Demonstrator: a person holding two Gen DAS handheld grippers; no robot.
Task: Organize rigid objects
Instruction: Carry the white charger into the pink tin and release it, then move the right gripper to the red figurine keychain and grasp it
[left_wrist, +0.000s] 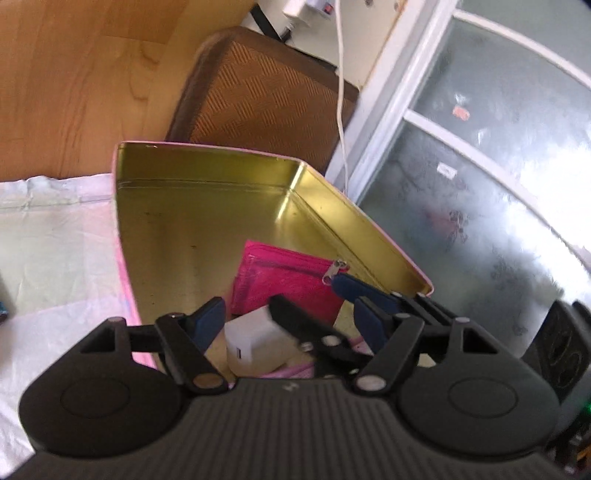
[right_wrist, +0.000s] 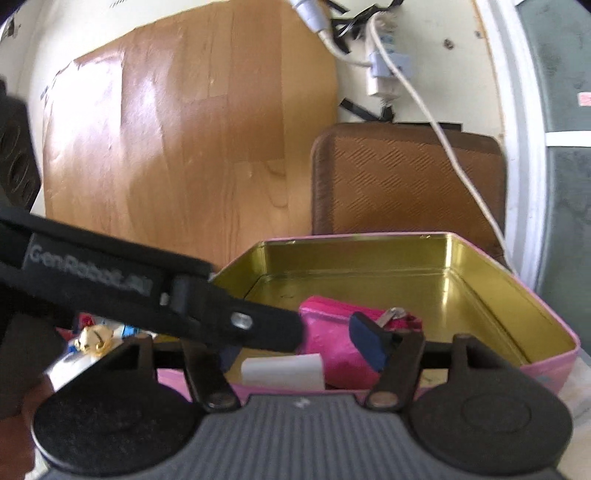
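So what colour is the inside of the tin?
Shiny gold inside the tin, pink outside; clearest in the left wrist view.

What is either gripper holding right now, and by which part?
Nothing, it seems: left gripper and right gripper stand open; the white charger lies loose in the tin.

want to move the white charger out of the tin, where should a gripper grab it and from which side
Grip the white charger across its two flat side faces, coming down from above through the tin's open top. It is a small blocky cube in the near corner beside the pink pouch, so the walls probably block a sideways approach.
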